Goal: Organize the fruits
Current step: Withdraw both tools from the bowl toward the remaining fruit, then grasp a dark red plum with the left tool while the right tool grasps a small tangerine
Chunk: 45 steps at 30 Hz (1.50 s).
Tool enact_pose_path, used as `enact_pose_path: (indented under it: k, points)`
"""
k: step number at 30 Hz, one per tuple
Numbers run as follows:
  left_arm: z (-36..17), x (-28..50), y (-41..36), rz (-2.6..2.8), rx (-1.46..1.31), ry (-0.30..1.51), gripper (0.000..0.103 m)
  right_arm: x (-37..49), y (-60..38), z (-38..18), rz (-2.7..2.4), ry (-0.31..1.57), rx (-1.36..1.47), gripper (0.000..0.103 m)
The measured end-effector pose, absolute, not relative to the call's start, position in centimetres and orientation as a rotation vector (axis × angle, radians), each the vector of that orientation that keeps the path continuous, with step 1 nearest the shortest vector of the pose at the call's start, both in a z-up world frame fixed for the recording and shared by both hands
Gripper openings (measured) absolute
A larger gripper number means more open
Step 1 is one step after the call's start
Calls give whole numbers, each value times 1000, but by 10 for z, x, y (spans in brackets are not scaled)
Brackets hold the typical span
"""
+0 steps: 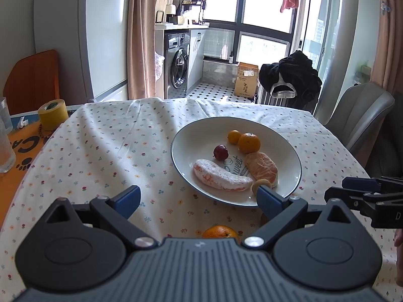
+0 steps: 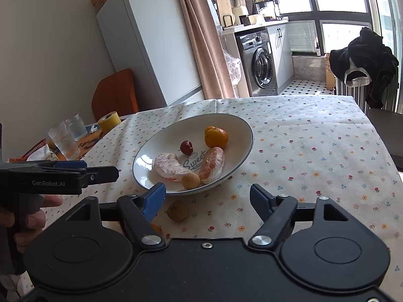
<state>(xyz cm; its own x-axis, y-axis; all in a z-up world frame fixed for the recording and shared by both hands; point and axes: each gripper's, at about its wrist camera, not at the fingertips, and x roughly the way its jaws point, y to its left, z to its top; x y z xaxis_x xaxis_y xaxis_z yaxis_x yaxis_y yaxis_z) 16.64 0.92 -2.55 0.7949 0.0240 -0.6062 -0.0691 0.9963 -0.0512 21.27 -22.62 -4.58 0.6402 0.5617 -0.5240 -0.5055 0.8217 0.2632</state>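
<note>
A white plate (image 1: 191,136) (image 2: 234,125) on the flowered tablecloth holds two wrapped pomelo wedges (image 1: 221,176) (image 2: 168,167), an orange (image 1: 249,143) (image 2: 216,138), a small orange fruit (image 1: 234,136), a dark red fruit (image 1: 220,152) (image 2: 186,147) and a tan round fruit (image 1: 262,183) (image 2: 190,180). My left gripper (image 1: 199,198) is open, with another orange (image 1: 219,231) on the cloth just under it. My right gripper (image 2: 207,196) is open above a brownish round fruit (image 2: 177,210) lying on the cloth before the plate. Each gripper shows in the other's view, the right gripper (image 1: 362,188), the left gripper (image 2: 83,171).
At the table's left edge are a yellow tape roll (image 1: 52,114) (image 2: 108,121), drinking glasses (image 2: 64,141) and an orange mat (image 1: 22,148). A grey chair (image 1: 362,115) stands at the right. A hand (image 2: 30,216) holds the left gripper's handle.
</note>
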Motion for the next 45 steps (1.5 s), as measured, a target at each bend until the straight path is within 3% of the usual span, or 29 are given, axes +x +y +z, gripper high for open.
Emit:
enact_pose_path:
  k: [12,24,41,45]
  points:
    - [-34,146,17,62,-100,668,97,203,-224,-46,617,630,75,95]
    - [-53,125,16,20,-130,689,94,196,-217,-59,628,676,77,95]
    - [-73,123,-11,-86,-154,719,47,192,-224,-73,653,710,90,87]
    - [-80,125,-17,-105,-159,741,36,191,-223,-74,688,713,86,80]
